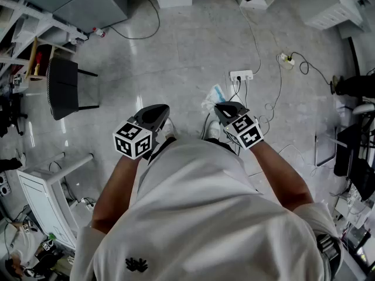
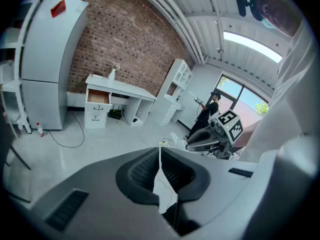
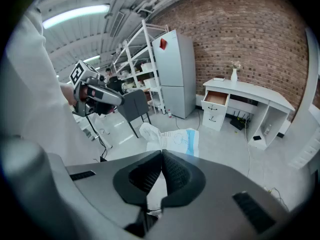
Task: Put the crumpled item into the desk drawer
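My right gripper (image 3: 161, 153) pinches the crumpled white-and-blue plastic bag (image 3: 176, 138); my left gripper (image 2: 160, 150) is pressed together, empty. I judge this the carry: next, cross to the white desk's open drawer (image 3: 216, 98), centre-right.

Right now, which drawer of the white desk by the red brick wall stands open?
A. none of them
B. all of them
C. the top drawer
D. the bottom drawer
C: the top drawer of the white desk is pulled out and shows its brown inside, while the white drawers under it sit flush.
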{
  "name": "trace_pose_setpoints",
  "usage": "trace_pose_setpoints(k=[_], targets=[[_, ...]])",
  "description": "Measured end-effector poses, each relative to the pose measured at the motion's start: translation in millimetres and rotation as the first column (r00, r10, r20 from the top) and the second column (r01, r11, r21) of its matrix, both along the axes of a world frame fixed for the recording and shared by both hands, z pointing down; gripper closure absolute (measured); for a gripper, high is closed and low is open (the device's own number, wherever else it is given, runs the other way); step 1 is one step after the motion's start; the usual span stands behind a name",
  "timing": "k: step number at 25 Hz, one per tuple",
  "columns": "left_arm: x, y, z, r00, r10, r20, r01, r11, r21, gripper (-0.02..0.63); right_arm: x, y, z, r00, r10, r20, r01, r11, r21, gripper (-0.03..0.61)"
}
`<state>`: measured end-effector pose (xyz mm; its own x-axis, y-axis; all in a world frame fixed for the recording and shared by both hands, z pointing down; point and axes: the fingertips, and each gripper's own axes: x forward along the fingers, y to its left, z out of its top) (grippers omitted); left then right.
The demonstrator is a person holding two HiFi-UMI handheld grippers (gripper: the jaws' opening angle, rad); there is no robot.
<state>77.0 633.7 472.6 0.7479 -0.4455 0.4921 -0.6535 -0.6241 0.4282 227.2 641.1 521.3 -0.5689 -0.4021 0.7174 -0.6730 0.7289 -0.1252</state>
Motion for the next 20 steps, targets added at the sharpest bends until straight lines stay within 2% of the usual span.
trace_pose_setpoints(k=[5,10,14,20], targets=[[-116.6,5.8,-5.0,1.0,-0.007,0.002,0.007,0.999,-0.031,0.581,-109.9,-2.1,-7.4,1.0,0.011,-0.022,-0.011,1.0,0.001,0.549],[-186.0,-4.3,-4.9,1.0,0.03,0.004,-0.03,0.999,-0.027,0.581,-177.4,-16.1,-11.9,0.998,0.058,-0.02,-0.058,0.998,0.004,0.549],[-205.9,-27.1,-2.7,1.0,0.022,0.006,-0.022,1.0,-0.02,0.581,-205.3,-26.8,-18.2,0.998,0.064,-0.005,-0.064,0.998,-0.005,0.549],[-174.4,-95.5,-2.6,1.0,0.026,0.017,-0.026,1.0,-0.01,0.581,-195.0,-92.9,-11.3,1.0,0.023,0.017,-0.023,1.0,-0.02,0.549]])
